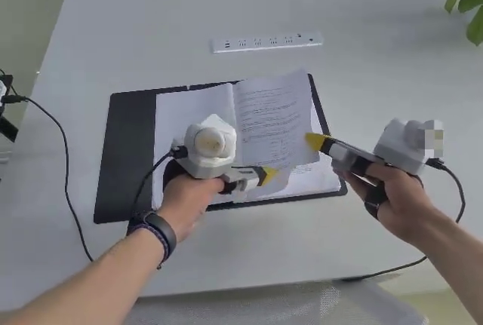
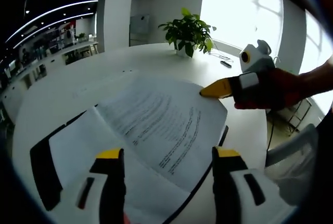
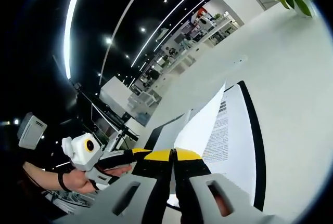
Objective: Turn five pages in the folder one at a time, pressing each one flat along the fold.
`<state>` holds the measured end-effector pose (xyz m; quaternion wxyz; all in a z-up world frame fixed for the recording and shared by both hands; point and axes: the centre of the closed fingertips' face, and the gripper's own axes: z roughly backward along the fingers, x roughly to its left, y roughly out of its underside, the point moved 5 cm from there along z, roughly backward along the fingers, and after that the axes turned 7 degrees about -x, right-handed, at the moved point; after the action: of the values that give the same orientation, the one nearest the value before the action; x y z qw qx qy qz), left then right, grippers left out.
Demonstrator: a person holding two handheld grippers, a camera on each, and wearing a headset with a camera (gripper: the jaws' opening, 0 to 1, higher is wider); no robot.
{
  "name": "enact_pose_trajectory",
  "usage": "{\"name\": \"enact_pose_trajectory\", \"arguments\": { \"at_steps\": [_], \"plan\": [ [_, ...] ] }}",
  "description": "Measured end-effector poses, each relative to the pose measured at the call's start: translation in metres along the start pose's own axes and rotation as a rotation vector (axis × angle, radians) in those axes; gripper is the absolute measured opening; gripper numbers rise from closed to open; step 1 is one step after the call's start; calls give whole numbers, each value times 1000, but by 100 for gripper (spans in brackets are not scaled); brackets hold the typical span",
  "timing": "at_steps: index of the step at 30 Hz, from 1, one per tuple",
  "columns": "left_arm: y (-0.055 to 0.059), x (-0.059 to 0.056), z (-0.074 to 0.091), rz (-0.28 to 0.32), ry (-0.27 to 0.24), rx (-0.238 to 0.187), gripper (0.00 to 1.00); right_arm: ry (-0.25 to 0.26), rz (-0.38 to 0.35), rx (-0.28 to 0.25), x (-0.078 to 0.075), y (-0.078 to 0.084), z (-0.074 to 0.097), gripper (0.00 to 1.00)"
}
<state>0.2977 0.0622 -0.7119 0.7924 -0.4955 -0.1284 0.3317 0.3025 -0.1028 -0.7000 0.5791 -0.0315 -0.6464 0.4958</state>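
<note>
Black folder (image 1: 128, 151) open near the tabletop's (image 1: 226, 8) front edge. One printed page (image 1: 272, 118) lifted mid-turn, pinched at its edge in the right gripper's (image 1: 313, 140) clenched jaws. Left gripper (image 1: 264, 176) above the folder's front edge, jaws spread and empty. Pressing flat not yet done; number of pages already turned impossible to tell.

The black folder (image 1: 124, 159) lies open, flat, one printed white page (image 1: 273, 118) raised above its right side.

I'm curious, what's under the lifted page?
Another printed page lying in the black folder. The lifted page covers most of it, so much text is hidden.
</note>
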Motion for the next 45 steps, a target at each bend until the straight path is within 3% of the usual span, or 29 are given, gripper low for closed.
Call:
{"name": "enact_pose_trajectory", "arguments": {
  "at_steps": [5,18,32,45],
  "plan": [
    [8,16,24,-21,-35,-2,69,-41,6,-8,21,0,-13,0],
    [26,48,79,25,-127,-22,70,-143,28,46,66,18,-40,0],
    [45,62,124,53,-189,-30,70,-249,47,114,118,39,-80,0],
    [54,76,153,89,-238,-53,70,-296,64,194,139,65,-100,0]
  ]
}}
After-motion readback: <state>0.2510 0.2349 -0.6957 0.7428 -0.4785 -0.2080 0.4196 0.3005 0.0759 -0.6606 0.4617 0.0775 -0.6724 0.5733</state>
